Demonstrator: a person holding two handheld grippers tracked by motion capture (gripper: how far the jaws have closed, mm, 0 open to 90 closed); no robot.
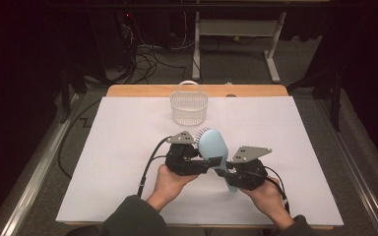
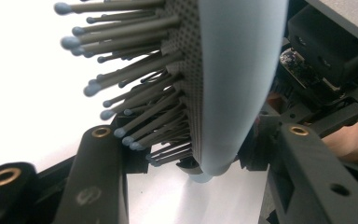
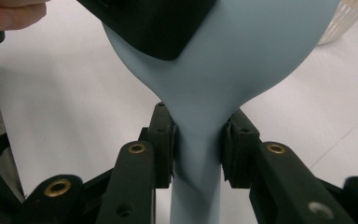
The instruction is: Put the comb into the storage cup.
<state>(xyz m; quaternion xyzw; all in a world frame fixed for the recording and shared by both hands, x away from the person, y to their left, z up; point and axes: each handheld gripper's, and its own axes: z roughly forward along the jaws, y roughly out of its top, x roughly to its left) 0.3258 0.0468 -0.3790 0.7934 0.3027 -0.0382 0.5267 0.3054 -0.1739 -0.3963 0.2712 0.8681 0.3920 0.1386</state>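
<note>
Forearms in dark sleeves enter from 6 o'clock in the high view, each hand carrying a black gripper over a white tabletop. Both grippers meet on a pale blue hairbrush, held in the air just above the near middle of the tabletop, its head pointing toward 12 o'clock and its bristles facing 9 o'clock. The right gripper has its jaws clamped on the neck of the brush where the handle begins to widen, seen clearly in the right gripper view. The left gripper reaches in from 9 o'clock, its jaws brought together across the lower head, one on the bristle side, one on the smooth back. A white plastic basket stands at 12 o'clock near the far edge, well apart from the brush.

Judging the step as a handover between grippers, the left one should have firm hold before the right lets go. Bristles bend, so a grip on them may slip; keep the brush level and move slowly toward the basket
</note>
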